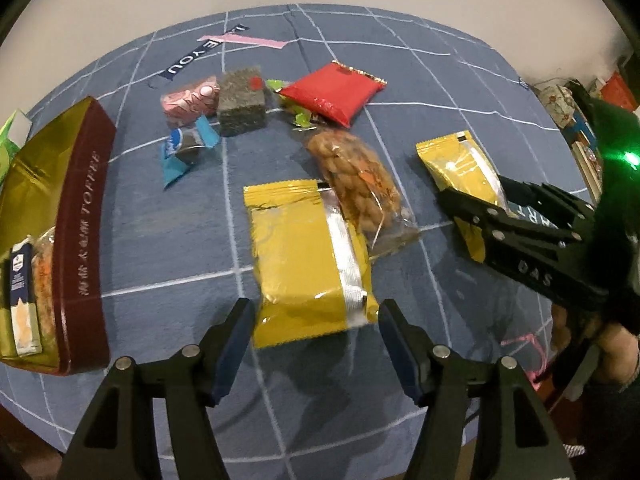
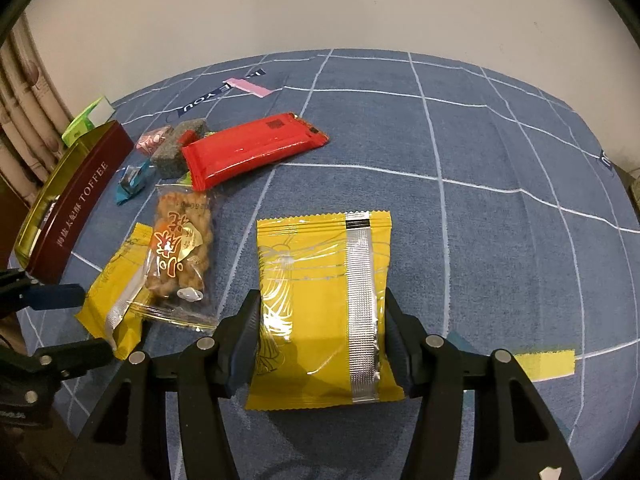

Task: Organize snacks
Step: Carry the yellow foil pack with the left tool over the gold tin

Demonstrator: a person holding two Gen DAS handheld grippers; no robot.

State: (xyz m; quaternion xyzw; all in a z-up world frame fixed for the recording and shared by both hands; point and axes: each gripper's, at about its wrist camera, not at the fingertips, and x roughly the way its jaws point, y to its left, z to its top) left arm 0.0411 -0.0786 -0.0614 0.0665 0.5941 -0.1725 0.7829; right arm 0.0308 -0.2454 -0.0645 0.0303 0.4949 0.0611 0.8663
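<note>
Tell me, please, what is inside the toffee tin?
In the toffee tin a small blue-and-white carton stands beside an orange-flecked clear packet. The tin's wall hides the rest of its contents.

Right hand-held gripper (image 2: 320,340): both pads pressed against the sides of a yellow packet (image 2: 320,312)
Second yellow packet (image 2: 116,304): left, partly under a clear bag of fried snacks (image 2: 180,248)
Red packet (image 2: 252,150): farther back
Toffee tin (image 2: 76,204): far left
Worktop (image 2: 480,200): blue grid cloth
</note>
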